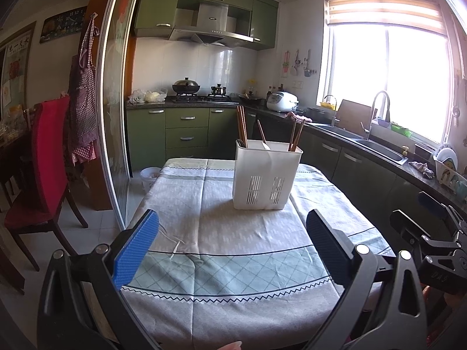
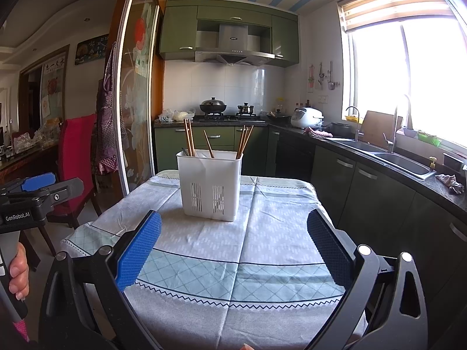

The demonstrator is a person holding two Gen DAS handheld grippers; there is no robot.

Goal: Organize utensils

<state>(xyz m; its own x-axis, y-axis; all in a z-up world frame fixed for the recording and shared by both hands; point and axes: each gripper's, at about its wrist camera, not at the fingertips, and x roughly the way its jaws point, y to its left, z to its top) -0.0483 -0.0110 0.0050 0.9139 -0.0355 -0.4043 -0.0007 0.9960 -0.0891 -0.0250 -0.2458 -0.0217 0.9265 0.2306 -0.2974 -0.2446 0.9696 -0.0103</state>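
While hovering over the near cloth edge: both grippers empty.
Left gripper (image 1: pixel 232 248): jaws spread wide, nothing between.
Right gripper (image 2: pixel 233 248): jaws spread wide, nothing between.
Caddy (image 1: pixel 266 175): white, upright on the tabletop (image 1: pixel 204 204), well beyond both grippers.
Chopsticks (image 2: pixel 189 137): standing in the caddy, leaning, in three groups; exact compartments unclear.
Hand (image 2: pixel 18 271): at the right view's left edge, gripping the left gripper's handle.
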